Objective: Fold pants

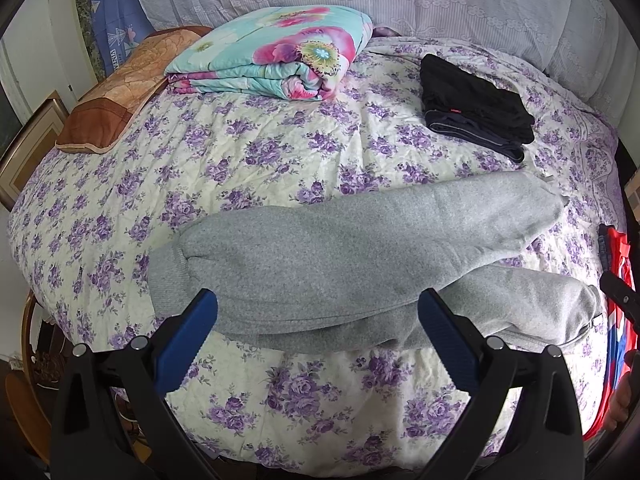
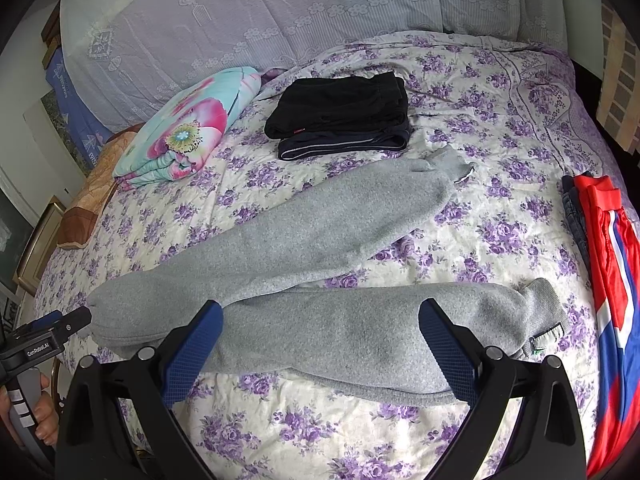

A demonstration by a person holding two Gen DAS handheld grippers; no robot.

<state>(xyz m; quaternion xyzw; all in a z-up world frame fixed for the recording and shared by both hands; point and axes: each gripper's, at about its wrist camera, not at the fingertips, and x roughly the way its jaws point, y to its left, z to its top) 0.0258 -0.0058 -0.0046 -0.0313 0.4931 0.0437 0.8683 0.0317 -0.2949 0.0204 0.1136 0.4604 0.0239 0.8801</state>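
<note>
Grey sweatpants (image 1: 340, 256) lie on the bed in a V, one leg angled to the far right, the other along the near edge. They also show in the right wrist view (image 2: 352, 328). My left gripper (image 1: 318, 308) is open and empty, hovering over the near edge of the pants at the left end. My right gripper (image 2: 320, 316) is open and empty, over the near leg. The left gripper's tip (image 2: 60, 328) shows at the left edge of the right wrist view. The right gripper's tip (image 1: 618, 292) shows at the right edge of the left wrist view.
The bed has a purple floral quilt (image 1: 240, 160). A folded dark garment stack (image 1: 476, 104) lies at the back right, a folded floral blanket (image 1: 272, 56) at the back left, a brown pillow (image 1: 116, 92) beside it. Red-blue clothes (image 2: 612, 264) lie at the right edge.
</note>
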